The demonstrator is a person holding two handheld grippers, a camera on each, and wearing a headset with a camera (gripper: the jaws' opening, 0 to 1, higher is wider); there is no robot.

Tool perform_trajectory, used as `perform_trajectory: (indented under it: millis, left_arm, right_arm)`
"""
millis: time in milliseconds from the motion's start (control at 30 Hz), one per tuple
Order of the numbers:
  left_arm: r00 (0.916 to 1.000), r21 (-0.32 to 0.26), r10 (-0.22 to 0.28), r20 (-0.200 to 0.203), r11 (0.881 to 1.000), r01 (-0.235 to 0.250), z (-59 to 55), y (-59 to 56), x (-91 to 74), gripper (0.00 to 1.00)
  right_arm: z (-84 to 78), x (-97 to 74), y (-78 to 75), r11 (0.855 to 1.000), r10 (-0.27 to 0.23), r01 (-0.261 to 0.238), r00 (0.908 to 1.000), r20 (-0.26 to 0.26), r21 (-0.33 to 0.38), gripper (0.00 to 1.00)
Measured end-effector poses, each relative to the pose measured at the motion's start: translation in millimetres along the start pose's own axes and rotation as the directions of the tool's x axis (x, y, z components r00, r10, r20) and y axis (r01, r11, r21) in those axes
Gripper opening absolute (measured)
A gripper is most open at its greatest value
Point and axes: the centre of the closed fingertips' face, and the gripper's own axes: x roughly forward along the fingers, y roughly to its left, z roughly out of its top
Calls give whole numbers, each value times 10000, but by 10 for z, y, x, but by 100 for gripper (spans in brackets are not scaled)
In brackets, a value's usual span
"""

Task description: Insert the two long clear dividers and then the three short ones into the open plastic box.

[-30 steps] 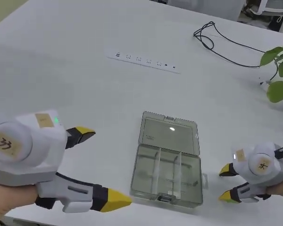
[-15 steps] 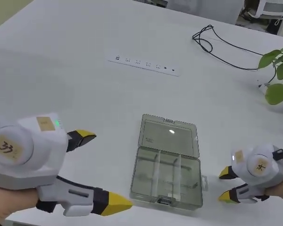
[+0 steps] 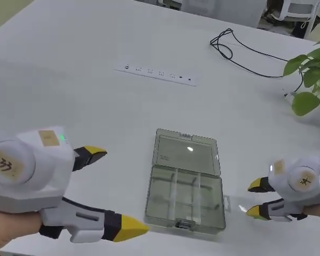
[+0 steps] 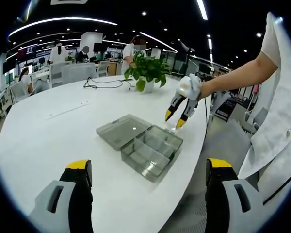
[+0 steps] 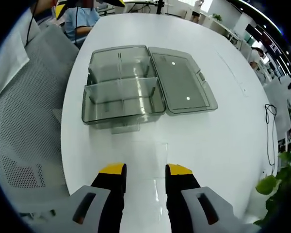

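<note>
The smoky translucent plastic box [image 3: 185, 181] is glossy, its flat lid catching a bright glint; the smooth white table [image 3: 96, 101] has a soft sheen; the left tongs [image 3: 122, 191] have a matt white plastic shell and yellow-tipped black jaws.

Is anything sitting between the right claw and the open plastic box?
Nothing plainly visible. The right claw points at the box across white table. Faint clear outlines just ahead of it might be dividers; too faint to tell.
</note>
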Motion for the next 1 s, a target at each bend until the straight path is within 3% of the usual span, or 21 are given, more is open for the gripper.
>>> perform_trajectory:
  millis: [333, 700, 867, 1000]
  left_arm:
    - [9996, -101, -233, 134, 9997, 234, 69, -38, 32, 98]
    - [9979, -417, -555, 333, 9975, 569, 195, -121, 116, 95]
    - [9959, -1002, -706, 560, 9921, 759, 288, -145, 171, 91]
    - [9933, -1748, -849, 778, 9798, 974, 375, -176, 218, 87]
  right_arm:
    - [314, -449, -25, 9944, -1060, 1053, 9904, 881, 133, 33]
    - [743, -787, 134, 9871, -1579, 1599, 9707, 1814, 36, 33]
    - [935, -883, 231, 9848, -1665, 1733, 9630, 2118, -139, 33]
    - [1063, -946, 284, 9811, -1748, 1888, 9586, 2247, -420, 33]
